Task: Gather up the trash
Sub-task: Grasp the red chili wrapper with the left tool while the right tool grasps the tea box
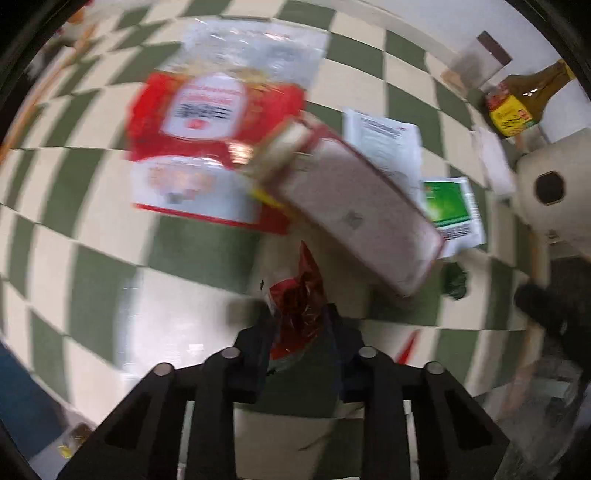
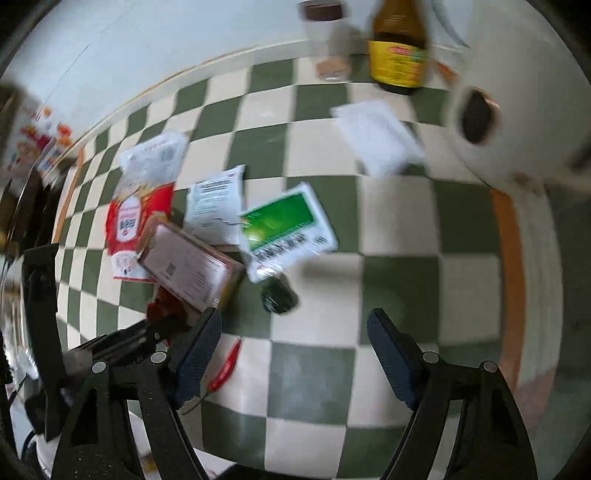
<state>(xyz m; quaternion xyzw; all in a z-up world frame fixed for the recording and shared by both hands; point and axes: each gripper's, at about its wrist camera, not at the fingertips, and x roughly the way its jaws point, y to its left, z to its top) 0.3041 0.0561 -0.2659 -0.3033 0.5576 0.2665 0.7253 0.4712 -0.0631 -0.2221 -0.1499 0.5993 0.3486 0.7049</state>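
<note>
Trash lies scattered on a green-and-cream checked cloth (image 1: 92, 258). My left gripper (image 1: 301, 332) points down and is shut on a crumpled red wrapper (image 1: 301, 295), which sticks up between its dark pads. Just beyond it lie a pinkish flat box (image 1: 362, 214) and a red-and-white bag (image 1: 207, 147). In the right wrist view my right gripper (image 2: 295, 332) stands open over bare cloth with nothing between its fingers. A dark green crumpled scrap (image 2: 279, 293) lies just ahead of it, and a red chilli (image 2: 225, 369) lies by its left finger. The left gripper (image 2: 162, 325) shows at its left.
A white printed packet (image 2: 216, 205), a green-and-white packet (image 2: 288, 229) and a white sheet (image 2: 376, 136) lie further out. A brown bottle with a yellow label (image 2: 397, 48), a brown-lidded cup (image 2: 321, 22) and a large paper roll (image 2: 517, 92) stand at the far right. The cloth's edge runs along the back.
</note>
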